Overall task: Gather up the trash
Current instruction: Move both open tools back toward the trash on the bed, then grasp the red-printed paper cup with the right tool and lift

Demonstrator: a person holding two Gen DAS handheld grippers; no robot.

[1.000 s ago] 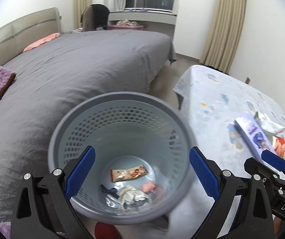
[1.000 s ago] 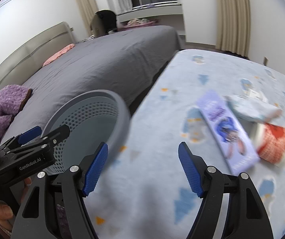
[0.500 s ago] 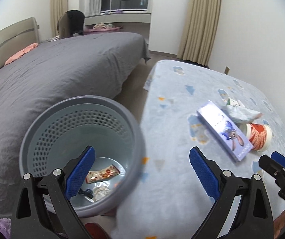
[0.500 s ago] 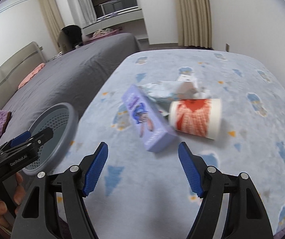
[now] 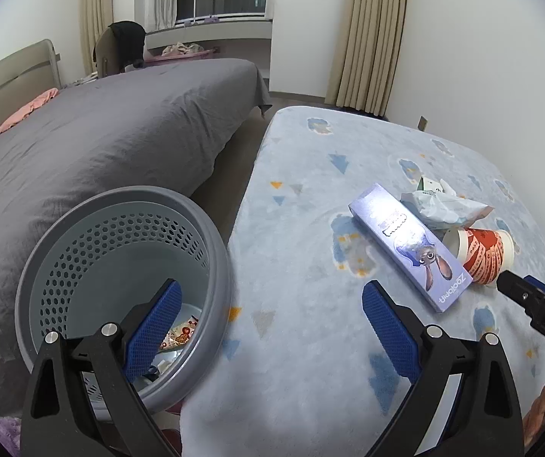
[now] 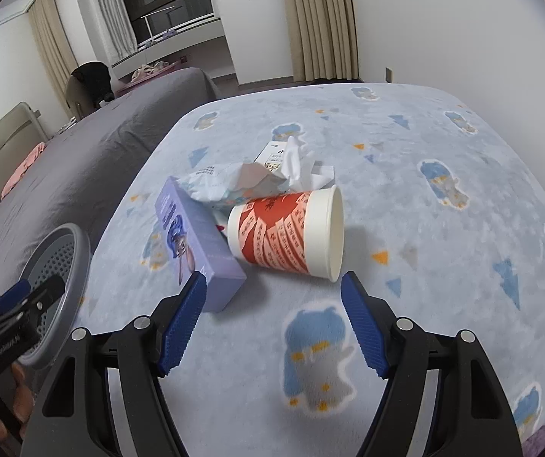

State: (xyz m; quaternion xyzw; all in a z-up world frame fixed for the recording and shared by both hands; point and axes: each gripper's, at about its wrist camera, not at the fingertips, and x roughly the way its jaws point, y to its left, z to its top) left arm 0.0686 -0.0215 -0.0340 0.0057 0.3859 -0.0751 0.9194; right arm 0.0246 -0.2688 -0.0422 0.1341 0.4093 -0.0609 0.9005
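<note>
A grey perforated bin (image 5: 120, 274) stands between the bed and the blanket-covered table, with several wrappers at its bottom; it also shows in the right wrist view (image 6: 57, 266). On the table lie a purple carton (image 6: 196, 240), a red-and-white paper cup (image 6: 291, 236) on its side and crumpled white wrappers (image 6: 257, 175). These also show in the left wrist view: the carton (image 5: 405, 243), the cup (image 5: 481, 255), the wrappers (image 5: 443, 205). My left gripper (image 5: 268, 327) is open and empty at the bin's right rim. My right gripper (image 6: 272, 327) is open and empty, just short of the cup and carton.
A light blue patterned blanket (image 6: 424, 190) covers the table. A grey bed (image 5: 101, 144) lies to the left, with a narrow strip of floor between. Curtains (image 5: 371, 34) and a white wall stand behind the table.
Both grippers have swung right, from over the bin toward the table. The right gripper has come close to the cup and carton. Both stay open.
</note>
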